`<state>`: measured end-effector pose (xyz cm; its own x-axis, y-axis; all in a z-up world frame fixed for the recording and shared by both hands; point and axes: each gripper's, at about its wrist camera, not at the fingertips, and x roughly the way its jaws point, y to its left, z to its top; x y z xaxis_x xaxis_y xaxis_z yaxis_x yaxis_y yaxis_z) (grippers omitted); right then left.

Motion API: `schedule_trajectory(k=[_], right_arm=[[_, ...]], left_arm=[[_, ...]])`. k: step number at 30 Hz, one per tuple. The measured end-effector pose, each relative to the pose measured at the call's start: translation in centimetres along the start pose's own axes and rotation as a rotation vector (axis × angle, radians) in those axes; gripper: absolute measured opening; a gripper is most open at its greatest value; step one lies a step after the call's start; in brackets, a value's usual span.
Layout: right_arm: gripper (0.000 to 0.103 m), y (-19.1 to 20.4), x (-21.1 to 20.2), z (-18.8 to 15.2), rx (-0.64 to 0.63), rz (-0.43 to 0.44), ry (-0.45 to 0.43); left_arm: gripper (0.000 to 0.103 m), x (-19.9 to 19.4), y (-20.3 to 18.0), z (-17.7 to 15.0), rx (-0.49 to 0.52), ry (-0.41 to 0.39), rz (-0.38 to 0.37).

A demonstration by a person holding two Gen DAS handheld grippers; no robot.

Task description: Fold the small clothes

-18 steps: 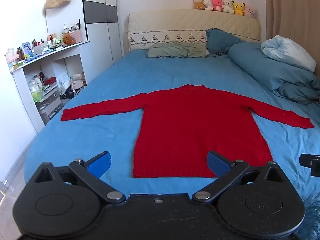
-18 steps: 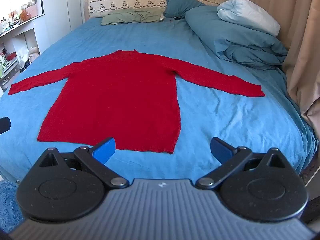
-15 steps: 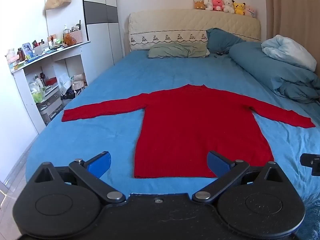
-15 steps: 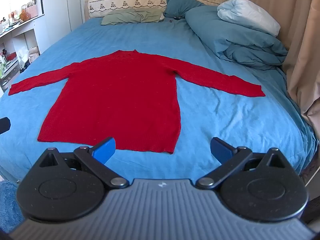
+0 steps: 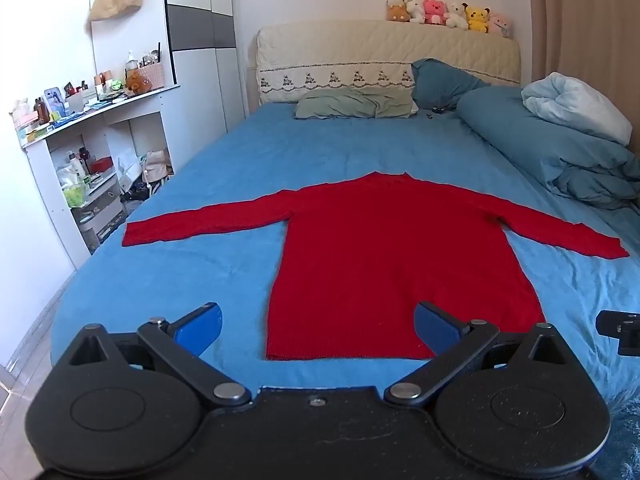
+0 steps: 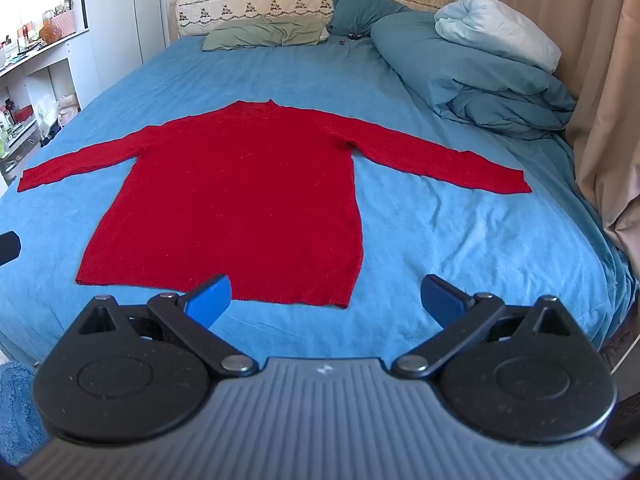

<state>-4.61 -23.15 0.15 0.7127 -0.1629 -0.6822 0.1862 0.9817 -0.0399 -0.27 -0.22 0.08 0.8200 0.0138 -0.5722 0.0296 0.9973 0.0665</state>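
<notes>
A: Where does the red sweater [image 5: 396,256] sit?

B: Flat on the blue bed sheet [image 5: 248,168], hem toward the cameras, collar at twelve o'clock, one sleeve out to nine o'clock and the other to three. The left gripper [image 5: 316,326] hangs over the hem's left corner, jaws spread wide and empty; the right gripper [image 6: 326,296] is over the hem's right corner, its jaws likewise spread and holding nothing.

A: What could go wrong?

B: I'd judge the knit is limp, so a pinch might catch only the top layer, or snag the sheet with it, and the fold would drag crooked. Lifting one corner ahead of the other could skew the body. A sleeve may trail and bunch underneath.

A: Counts?

B: One sweater with two sleeves, two grippers, a green pillow [image 5: 356,102] and a teal one [image 5: 444,82] at the headboard, one rolled duvet [image 6: 472,64] at two o'clock, and what look like six plush toys [image 5: 448,14] on the headboard.
</notes>
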Motion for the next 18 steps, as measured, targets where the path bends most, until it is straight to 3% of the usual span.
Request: schedule_trajectory(k=[18], right_arm=[[0.103, 0.04, 0.24, -0.01, 0.003, 0.004, 0.005]], left_arm=[[0.103, 0.00, 0.03, 0.01, 0.010, -0.001, 0.001]])
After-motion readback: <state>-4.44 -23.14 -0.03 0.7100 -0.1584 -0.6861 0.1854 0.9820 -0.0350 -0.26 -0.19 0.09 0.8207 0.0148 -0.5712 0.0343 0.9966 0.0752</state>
